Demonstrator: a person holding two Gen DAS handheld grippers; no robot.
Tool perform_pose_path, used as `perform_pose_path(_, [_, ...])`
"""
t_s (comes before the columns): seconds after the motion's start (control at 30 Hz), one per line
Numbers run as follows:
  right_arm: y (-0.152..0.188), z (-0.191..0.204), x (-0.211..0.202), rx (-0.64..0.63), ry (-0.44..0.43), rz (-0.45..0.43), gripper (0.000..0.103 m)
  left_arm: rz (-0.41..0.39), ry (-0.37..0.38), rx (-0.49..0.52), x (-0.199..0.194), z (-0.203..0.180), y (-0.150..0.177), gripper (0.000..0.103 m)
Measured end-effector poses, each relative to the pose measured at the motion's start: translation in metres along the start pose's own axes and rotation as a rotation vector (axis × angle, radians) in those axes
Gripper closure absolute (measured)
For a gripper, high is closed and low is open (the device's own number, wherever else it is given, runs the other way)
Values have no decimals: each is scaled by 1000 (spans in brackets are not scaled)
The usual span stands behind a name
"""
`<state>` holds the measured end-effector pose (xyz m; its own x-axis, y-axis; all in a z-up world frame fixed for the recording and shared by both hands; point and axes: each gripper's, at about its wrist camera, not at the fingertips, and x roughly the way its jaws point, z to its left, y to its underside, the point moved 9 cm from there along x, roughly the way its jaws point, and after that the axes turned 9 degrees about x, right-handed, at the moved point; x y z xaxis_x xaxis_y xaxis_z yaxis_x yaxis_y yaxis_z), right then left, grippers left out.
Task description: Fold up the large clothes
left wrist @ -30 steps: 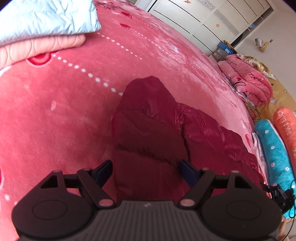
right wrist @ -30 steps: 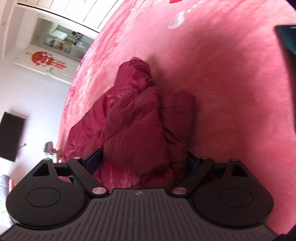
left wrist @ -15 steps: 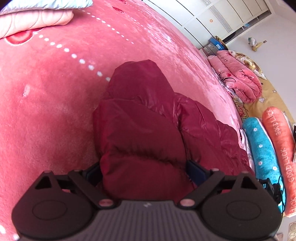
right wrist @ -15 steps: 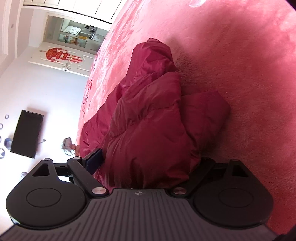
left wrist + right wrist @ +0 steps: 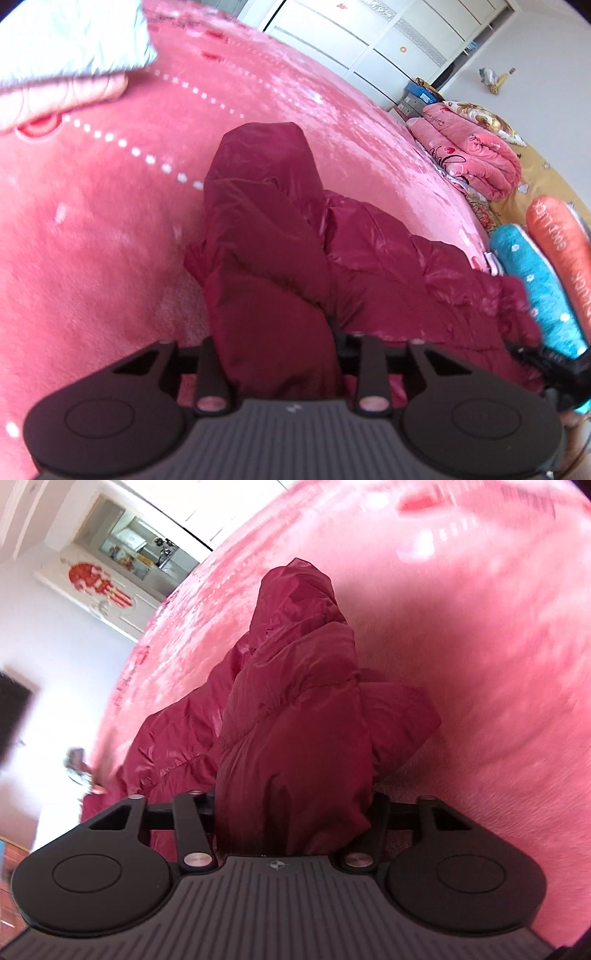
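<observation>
Item: dark red padded jacket (image 5: pixel 280 236), hooded, lay crumpled on a pink plush bed cover (image 5: pixel 92 258). Left gripper (image 5: pixel 275 354): fingers closed in on a puffed fold of the jacket, fabric bulging between them. Right gripper (image 5: pixel 295 812): fingers likewise clamped on a raised fold. Beside the bed: folded pink quilt (image 5: pixel 476 158), blue bolster (image 5: pixel 539 284), orange bolster (image 5: pixel 565 251).

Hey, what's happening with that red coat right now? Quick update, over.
Left tool shut on red coat. Right tool shut on it too. Coat bunched on pink blanket. Nothing in the way.
</observation>
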<state>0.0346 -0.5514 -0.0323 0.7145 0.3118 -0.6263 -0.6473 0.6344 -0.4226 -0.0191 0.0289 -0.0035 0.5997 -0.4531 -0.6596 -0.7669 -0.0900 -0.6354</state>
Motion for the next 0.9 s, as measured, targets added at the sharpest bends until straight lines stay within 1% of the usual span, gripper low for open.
perform_pose_path(0.03, [2, 8, -6, -30, 17, -22, 49, -10, -10, 12, -4, -2, -1, 77])
perform_pose_path(0.13, [5, 33, -23, -115, 54, -87, 56, -47, -33, 42, -17, -7, -5, 82])
perform_pose_path(0.27, [16, 63, -54, -247, 92, -173, 62, -100, -45, 70, -40, -11, -10, 86])
perform_pose_path(0.43, [28, 106, -86, -380, 94, -260, 67, -180, -61, 83, -80, -9, -16, 88])
perform_pose_path(0.57, [41, 143, -108, -480, 81, -328, 68, -260, -87, 92, -120, 0, -24, 88])
perform_pose_path(0.7, [46, 182, -122, -568, 35, -384, 68, -346, -123, 86, -147, 13, -35, 88])
perform_pose_path(0.87, [53, 260, -125, -629, -79, -410, 69, -476, -190, 46, -167, 45, -60, 88])
perform_pose_path(0.9, [53, 278, -123, -638, -105, -408, 69, -507, -209, 31, -182, 55, -65, 88])
